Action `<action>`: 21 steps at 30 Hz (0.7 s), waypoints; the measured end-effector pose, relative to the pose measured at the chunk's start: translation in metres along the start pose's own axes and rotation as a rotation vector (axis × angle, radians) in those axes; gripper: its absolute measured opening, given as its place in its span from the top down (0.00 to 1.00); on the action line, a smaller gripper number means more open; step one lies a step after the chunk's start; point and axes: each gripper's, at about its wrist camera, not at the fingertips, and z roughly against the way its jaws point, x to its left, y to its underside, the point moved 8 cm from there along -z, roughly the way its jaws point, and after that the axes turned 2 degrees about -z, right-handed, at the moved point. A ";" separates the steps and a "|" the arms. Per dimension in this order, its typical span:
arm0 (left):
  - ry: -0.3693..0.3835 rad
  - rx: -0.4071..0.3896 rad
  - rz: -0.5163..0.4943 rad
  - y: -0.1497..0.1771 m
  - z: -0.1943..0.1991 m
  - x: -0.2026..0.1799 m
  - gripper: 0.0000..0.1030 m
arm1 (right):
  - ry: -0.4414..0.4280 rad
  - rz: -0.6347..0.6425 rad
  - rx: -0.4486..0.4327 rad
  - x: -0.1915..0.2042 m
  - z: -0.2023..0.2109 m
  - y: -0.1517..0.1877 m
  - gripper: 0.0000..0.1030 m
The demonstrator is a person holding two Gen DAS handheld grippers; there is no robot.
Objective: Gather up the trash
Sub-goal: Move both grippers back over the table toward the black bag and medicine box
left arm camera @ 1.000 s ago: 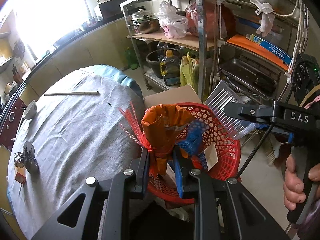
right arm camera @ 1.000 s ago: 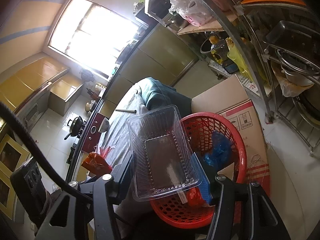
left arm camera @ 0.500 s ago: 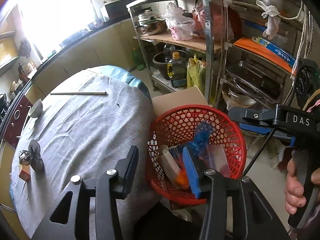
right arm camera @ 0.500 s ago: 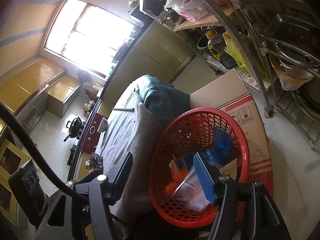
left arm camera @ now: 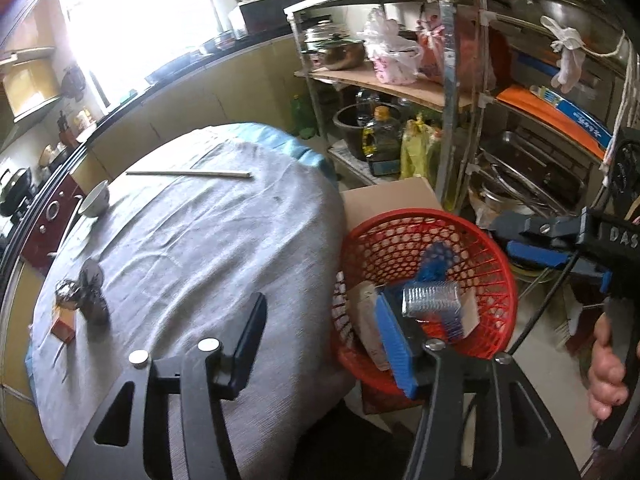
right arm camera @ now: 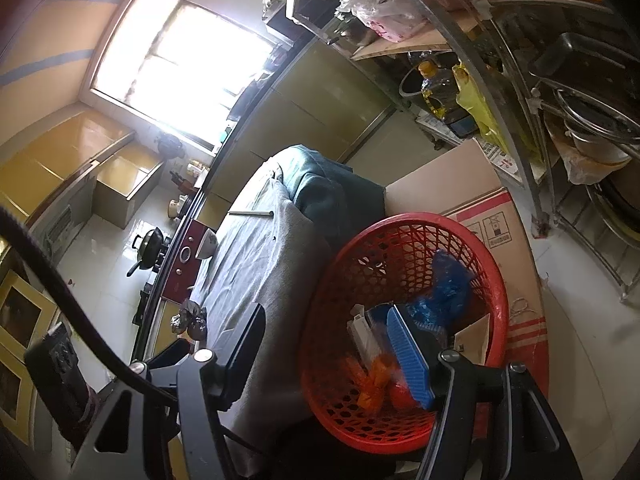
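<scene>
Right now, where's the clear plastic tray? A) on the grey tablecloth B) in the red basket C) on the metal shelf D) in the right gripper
B: the clear plastic tray lies inside the red basket among the other trash, while the left gripper and right gripper are both open and hold nothing.

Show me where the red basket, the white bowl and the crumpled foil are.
red basket [left arm camera: 502,276], left wrist view, on its far right rim.
white bowl [left arm camera: 95,199], left wrist view, on its outer side.
crumpled foil [left arm camera: 66,294], left wrist view, on the shiny ball.
</scene>
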 end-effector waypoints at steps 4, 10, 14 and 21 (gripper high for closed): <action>-0.038 -0.011 0.032 0.010 0.008 0.022 0.38 | 0.005 0.010 0.006 0.003 0.000 0.000 0.35; -0.149 -0.070 0.074 0.028 0.033 0.068 0.35 | 0.013 0.041 0.022 0.014 -0.004 0.002 0.35; -0.224 -0.083 0.126 0.048 0.047 0.104 0.35 | 0.011 0.076 0.046 0.030 -0.012 0.009 0.35; -0.328 -0.069 0.319 0.090 0.066 0.183 0.35 | 0.006 0.160 0.086 0.061 -0.025 0.025 0.35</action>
